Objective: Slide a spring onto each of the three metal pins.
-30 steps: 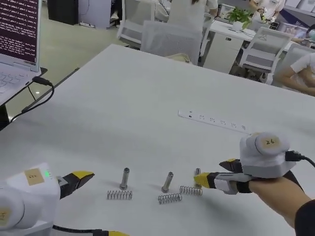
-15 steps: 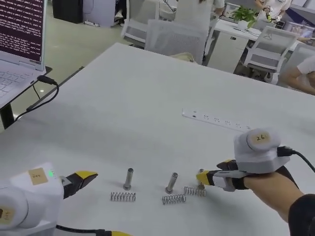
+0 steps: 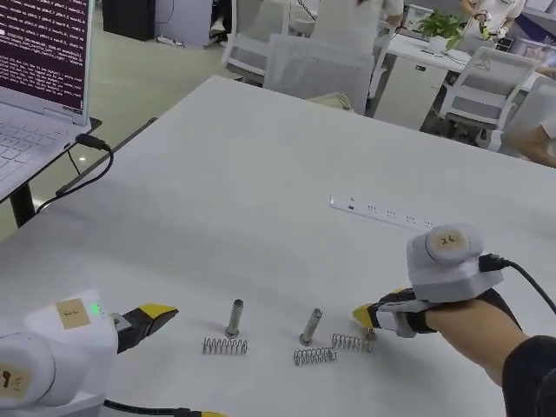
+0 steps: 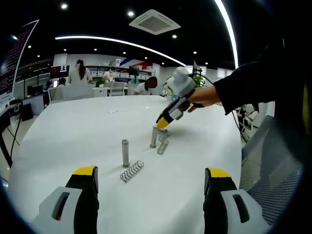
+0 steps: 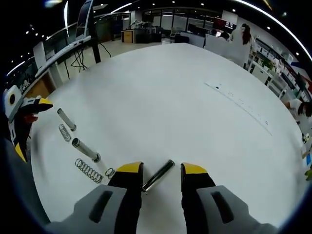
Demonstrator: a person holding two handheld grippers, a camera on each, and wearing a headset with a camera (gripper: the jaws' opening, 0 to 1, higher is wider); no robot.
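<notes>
Upright stand three pins, springs lying flat, right tongs astride one.

Three metal pins stand in a row (springs lie alongside, unthreaded).

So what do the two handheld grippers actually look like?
Both: white housings, grey-based black jaws tipped yellow, black cable. The left gripper carries tan stickers and a green light; the right gripper has a round top with a handwritten tan sticker. The sleeve behind it is dark.
</notes>
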